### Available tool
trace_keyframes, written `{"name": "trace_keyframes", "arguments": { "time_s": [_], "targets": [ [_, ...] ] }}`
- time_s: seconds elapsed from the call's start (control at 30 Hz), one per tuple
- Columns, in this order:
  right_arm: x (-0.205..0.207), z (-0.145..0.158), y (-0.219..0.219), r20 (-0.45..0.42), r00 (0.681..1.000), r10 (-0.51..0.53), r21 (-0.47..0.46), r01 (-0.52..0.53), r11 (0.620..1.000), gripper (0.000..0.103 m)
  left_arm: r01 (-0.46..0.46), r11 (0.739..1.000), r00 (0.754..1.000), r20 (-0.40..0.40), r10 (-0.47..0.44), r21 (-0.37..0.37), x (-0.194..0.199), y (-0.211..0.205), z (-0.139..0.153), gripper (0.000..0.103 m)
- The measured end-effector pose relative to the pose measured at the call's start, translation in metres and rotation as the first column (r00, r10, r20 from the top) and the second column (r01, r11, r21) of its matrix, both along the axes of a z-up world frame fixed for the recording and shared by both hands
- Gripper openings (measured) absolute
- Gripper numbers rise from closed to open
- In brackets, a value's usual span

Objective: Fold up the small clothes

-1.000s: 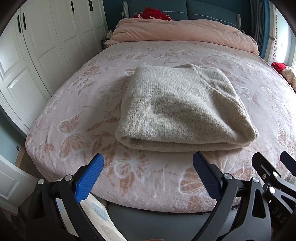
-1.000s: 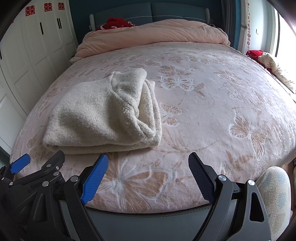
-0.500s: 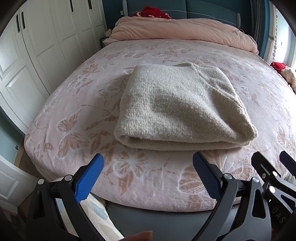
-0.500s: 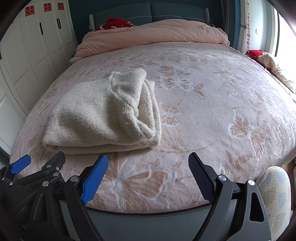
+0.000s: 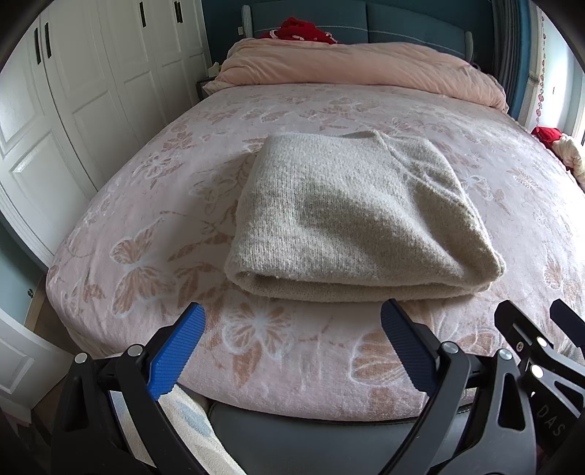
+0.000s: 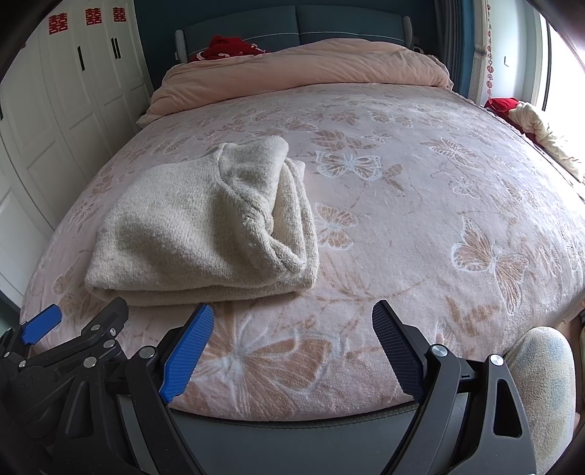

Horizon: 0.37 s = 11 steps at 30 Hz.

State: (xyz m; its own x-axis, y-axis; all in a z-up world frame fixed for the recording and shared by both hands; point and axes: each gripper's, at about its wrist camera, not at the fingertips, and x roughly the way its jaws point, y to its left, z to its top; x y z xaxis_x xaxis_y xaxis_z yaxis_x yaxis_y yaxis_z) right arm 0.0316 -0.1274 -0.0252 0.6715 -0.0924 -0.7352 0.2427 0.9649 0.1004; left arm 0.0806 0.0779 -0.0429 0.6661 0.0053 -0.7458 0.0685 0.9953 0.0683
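Observation:
A beige knit sweater (image 5: 351, 215) lies folded in a thick rectangle on the pink butterfly bedspread (image 5: 153, 234), near the bed's front edge. It also shows in the right wrist view (image 6: 204, 226), left of centre, with its folded layers facing right. My left gripper (image 5: 292, 343) is open and empty, held just in front of the sweater above the bed edge. My right gripper (image 6: 292, 343) is open and empty, to the right of the sweater. The left gripper also shows at the lower left of the right wrist view (image 6: 73, 329).
A rolled pink duvet (image 5: 358, 69) and a red cloth (image 5: 303, 31) lie at the headboard. White wardrobe doors (image 5: 73, 109) stand close on the left. More clothes (image 6: 537, 124) lie at the bed's right side. A slippered foot (image 6: 541, 369) shows at lower right.
Both grippers stay open. The left wrist view has shifted slightly, so the sweater sits a little lower in it. The sweater has not moved.

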Motion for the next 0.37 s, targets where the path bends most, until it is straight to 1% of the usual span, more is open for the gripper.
{"name": "trace_keyframes", "arguments": {
  "time_s": [0.1, 0.17, 0.23, 0.37],
  "targets": [
    [0.0, -0.0006, 0.0, -0.006, 1.0, 0.001, -0.003, -0.001, 1.0, 0.086, 0.005, 1.0, 1.0, 0.013, -0.005, 0.012, -0.0006, -0.0018, 0.0004, 0.094],
    [-0.0003, 0.0002, 0.0022, -0.006, 1.0, 0.002, -0.008, -0.002, 1.0, 0.086, 0.003, 1.0, 1.0, 0.005, -0.003, 0.02, 0.0002, -0.0029, -0.0002, 0.094],
    [-0.0004, 0.0004, 0.0023, -0.005, 1.0, 0.004, -0.009, -0.004, 1.0, 0.086, 0.001, 1.0, 1.0, -0.014, -0.001, 0.01, 0.0017, -0.0021, -0.0011, 0.094],
    [-0.0002, 0.0002, 0.0035, -0.006, 1.0, 0.005, -0.012, -0.005, 1.0, 0.086, -0.003, 1.0, 1.0, -0.013, 0.004, 0.012, 0.0013, -0.0018, -0.0011, 0.094]
  ]
}}
